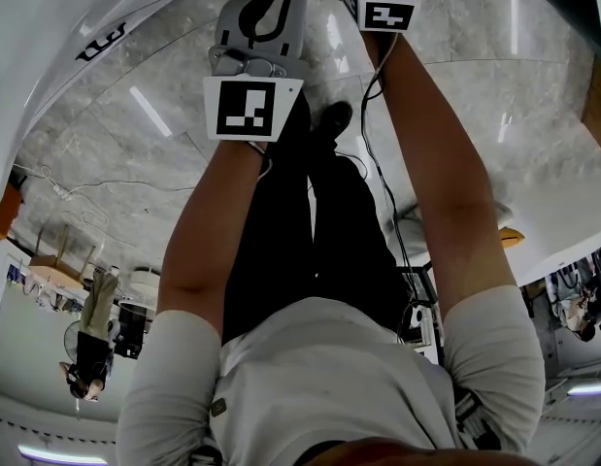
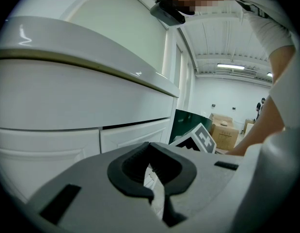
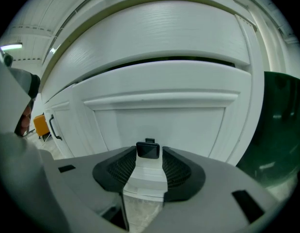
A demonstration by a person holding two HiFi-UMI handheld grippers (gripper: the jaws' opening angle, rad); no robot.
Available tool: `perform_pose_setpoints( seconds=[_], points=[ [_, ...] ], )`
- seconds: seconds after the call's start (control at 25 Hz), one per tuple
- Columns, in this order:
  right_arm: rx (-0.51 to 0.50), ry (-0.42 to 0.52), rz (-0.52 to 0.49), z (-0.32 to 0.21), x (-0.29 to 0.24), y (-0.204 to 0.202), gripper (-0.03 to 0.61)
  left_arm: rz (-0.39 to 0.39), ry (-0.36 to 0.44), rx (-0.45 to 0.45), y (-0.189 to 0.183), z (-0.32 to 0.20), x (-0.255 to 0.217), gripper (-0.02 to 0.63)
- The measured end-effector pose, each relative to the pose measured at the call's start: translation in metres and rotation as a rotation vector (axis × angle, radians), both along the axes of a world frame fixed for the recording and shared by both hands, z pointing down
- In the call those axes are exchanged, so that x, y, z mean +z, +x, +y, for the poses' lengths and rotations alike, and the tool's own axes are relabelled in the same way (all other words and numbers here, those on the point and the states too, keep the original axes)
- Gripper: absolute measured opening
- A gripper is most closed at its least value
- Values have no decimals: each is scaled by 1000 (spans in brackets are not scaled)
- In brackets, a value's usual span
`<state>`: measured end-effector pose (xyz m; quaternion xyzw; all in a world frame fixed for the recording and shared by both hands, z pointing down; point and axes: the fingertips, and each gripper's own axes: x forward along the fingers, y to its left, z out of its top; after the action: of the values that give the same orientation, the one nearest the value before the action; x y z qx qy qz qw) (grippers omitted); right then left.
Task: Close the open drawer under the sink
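Centre frame in the right gripper view, the white panelled drawer [image 3: 159,115] shows a dark gap along its top, under the curved white sink [image 3: 154,38]. The right hand-held gripper [image 3: 149,155] is open, jaws apart around the drawer's small black handle [image 3: 148,149]. The left hand-held gripper [image 2: 150,149] is closed and empty.

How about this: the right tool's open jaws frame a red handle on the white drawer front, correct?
No: the handle is black, not red. The right gripper view shows the right tool's open jaws framing it on the white drawer front.
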<state>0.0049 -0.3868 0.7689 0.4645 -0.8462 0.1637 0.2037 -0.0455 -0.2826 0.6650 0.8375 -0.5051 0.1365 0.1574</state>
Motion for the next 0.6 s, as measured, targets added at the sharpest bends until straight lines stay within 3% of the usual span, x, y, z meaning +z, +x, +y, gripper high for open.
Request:
perform_pose_setpoints(
  seconds=[0.28, 0.6],
  points=[
    [-18, -8, 10, 28, -6, 12, 196, 21, -3, -7, 2, 11, -14, 9],
    [11, 14, -15, 73, -51, 36, 196, -6, 7, -16, -2, 36, -46, 9]
  ],
)
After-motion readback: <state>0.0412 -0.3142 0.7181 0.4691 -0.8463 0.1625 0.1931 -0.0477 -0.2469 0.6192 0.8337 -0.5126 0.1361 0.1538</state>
